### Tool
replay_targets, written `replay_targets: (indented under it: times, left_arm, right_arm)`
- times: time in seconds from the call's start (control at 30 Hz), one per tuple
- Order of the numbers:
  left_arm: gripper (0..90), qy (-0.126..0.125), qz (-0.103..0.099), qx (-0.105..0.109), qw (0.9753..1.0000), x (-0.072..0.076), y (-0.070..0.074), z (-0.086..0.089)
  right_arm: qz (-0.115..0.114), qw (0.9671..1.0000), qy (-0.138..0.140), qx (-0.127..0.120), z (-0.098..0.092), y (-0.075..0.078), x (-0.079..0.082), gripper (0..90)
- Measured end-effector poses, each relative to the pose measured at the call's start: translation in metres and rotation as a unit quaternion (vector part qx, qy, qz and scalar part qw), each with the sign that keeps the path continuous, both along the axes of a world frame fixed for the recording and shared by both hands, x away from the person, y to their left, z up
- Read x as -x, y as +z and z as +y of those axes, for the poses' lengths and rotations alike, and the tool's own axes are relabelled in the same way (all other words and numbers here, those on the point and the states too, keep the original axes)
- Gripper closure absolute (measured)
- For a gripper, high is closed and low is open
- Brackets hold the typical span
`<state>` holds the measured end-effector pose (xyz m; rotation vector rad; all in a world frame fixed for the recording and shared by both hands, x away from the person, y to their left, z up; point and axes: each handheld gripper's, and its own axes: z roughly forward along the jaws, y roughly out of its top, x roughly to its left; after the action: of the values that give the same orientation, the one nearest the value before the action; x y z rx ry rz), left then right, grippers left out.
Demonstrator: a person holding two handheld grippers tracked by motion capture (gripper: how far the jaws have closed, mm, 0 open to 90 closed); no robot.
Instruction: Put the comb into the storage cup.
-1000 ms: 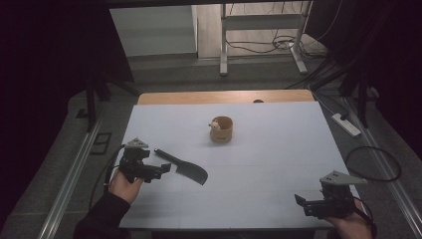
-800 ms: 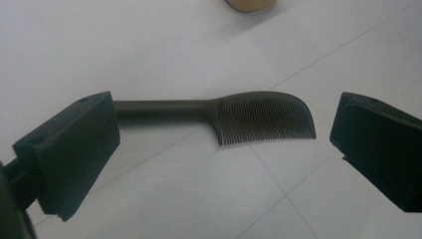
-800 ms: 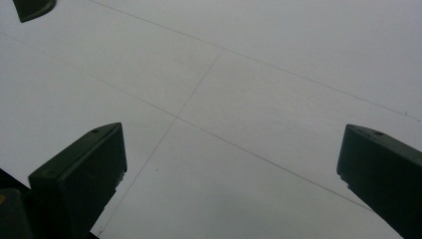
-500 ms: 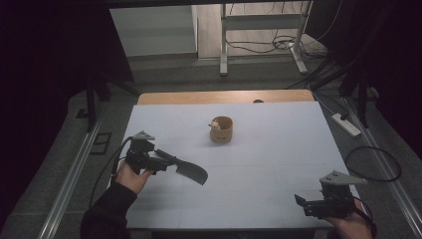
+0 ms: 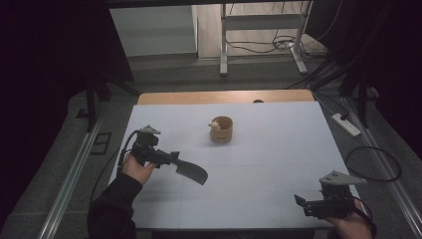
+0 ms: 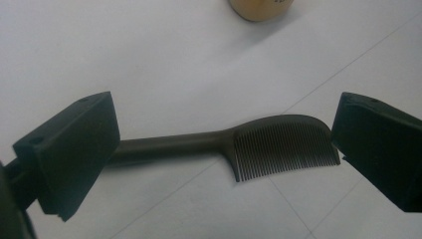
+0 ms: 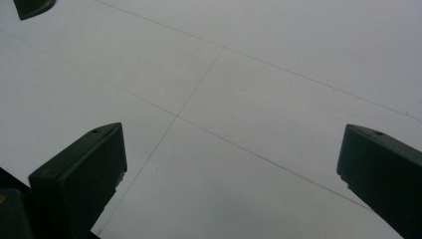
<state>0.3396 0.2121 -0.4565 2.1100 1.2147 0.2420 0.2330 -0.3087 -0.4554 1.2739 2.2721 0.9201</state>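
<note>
Left gripper (image 5: 169, 158) sits mid-left of the high view, over the white table (image 5: 278, 149). In the left gripper view its jaws stand wide apart with the dark comb (image 6: 234, 147) lying between them, centre frame, flat on the table; nothing pinched. In the high view the comb (image 5: 190, 172) lies just right of that gripper. The step we read here is the pick-up. To do it well we should lower the jaws to straddle the handle (image 6: 169, 145) rather than the teeth, square the jaws across it, then close gently and lift level. Right gripper (image 5: 311, 205) sits lower right, jaws spread over bare table, holding nothing. A small tan cup (image 5: 222, 130) stands upper centre, well apart from the comb. Dark marks on the cup are too blurred to read; no other writing seen.
</note>
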Motion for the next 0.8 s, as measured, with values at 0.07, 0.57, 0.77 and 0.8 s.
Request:
replay_targets:
  times: [0.07, 0.57, 0.77, 0.8]
  left_arm:
    - [0.0, 0.0, 0.002, -0.004, 1.0, -0.003, -0.001, -0.001]
    - [0.0, -0.002, 0.018, -0.018, 0.9997, -0.025, -0.01, -0.011]
    - [0.0, -0.004, 0.026, -0.014, 0.9996, -0.033, -0.014, -0.018]
    - [0.0, -0.002, 0.026, -0.016, 0.9995, -0.035, -0.015, -0.019]
  right_arm:
    - [0.0, 1.0, 0.0, 0.0, 0.0, 0.0, 0.0, 0.0]
    - [0.001, 1.0, 0.001, 0.002, 0.0, 0.0, 0.0, 0.0]
    - [0.001, 1.0, 0.001, 0.001, 0.0, 0.0, 0.0, 0.0]
    - [0.002, 1.0, 0.001, 0.001, 0.0, 0.0, 0.0, 0.0]
